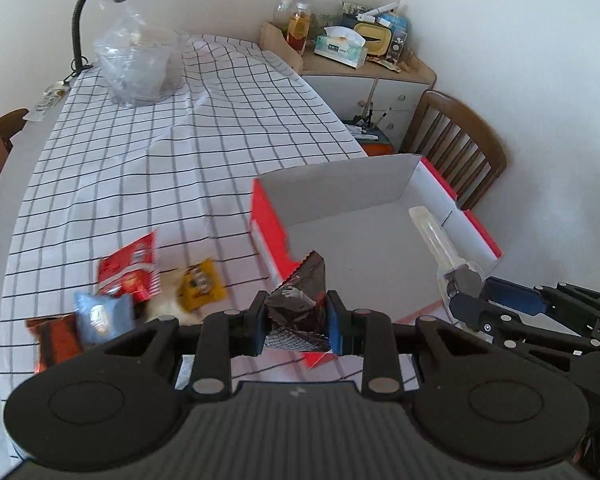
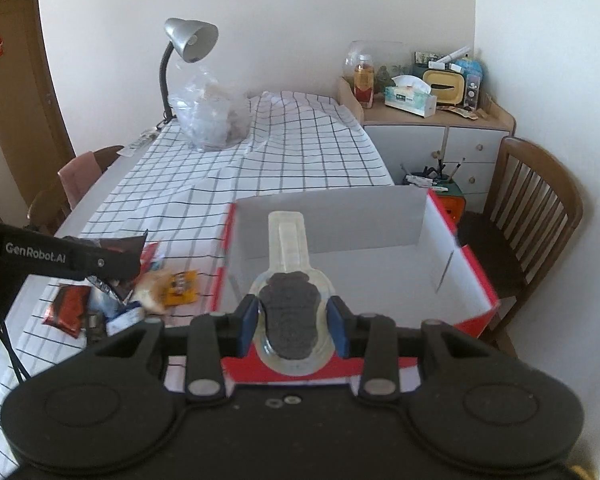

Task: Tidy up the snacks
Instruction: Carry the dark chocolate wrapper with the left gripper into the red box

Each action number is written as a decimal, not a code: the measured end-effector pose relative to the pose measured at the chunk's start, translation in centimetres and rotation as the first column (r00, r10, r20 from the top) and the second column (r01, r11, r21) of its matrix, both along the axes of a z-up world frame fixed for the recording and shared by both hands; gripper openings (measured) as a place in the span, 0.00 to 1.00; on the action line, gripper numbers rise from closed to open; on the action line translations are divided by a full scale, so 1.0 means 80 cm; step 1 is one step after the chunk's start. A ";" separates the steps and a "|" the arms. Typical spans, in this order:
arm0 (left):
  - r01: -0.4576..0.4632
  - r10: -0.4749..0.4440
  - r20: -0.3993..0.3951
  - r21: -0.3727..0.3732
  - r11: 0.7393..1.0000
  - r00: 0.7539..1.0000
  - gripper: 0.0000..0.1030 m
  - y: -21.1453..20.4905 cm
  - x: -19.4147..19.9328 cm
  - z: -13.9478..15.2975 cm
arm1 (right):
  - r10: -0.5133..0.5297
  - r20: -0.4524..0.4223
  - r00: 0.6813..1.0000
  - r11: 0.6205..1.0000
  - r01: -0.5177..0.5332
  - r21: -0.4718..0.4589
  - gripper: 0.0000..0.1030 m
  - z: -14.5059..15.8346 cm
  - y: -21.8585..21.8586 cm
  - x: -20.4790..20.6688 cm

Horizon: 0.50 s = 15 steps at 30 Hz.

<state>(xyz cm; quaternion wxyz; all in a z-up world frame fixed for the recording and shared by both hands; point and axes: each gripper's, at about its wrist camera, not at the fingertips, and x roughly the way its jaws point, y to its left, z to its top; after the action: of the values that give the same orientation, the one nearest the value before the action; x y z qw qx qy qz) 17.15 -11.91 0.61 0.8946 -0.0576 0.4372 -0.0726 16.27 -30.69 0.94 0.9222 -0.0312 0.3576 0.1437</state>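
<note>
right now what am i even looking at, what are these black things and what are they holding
They are two hand-held grippers, each carried by a person, each with a camera looking along its fingers. One picture comes from the left gripper, one from the right gripper. The left pinches a dark snack packet; the right pinches a clear packet with something dark inside, above an open red and white box. More snack packets lie on the checked tablecloth. A lamp and plastic bag stand further back.
</note>
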 end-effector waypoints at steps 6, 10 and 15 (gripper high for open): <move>-0.005 0.005 -0.035 0.005 1.000 0.999 0.28 -0.058 0.049 -0.008 | 0.001 -0.040 0.999 1.000 -0.001 -0.002 0.36 -0.013 -0.045 0.049; -0.008 0.009 -0.069 0.011 1.000 0.998 0.28 -0.089 0.083 -0.019 | 0.000 -0.077 0.997 1.000 -0.001 -0.011 0.36 -0.028 -0.071 0.084; -0.026 0.031 -0.116 0.041 0.999 0.993 0.28 -0.120 0.119 -0.041 | 0.002 -0.127 0.992 1.000 -0.005 -0.021 0.36 -0.046 -0.091 0.119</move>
<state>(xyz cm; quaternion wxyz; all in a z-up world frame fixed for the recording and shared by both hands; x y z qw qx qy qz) 26.65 -21.49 -2.66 0.8695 -0.0501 0.4891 -0.0476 25.79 -37.98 -2.74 0.8970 -0.0325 0.4169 0.1433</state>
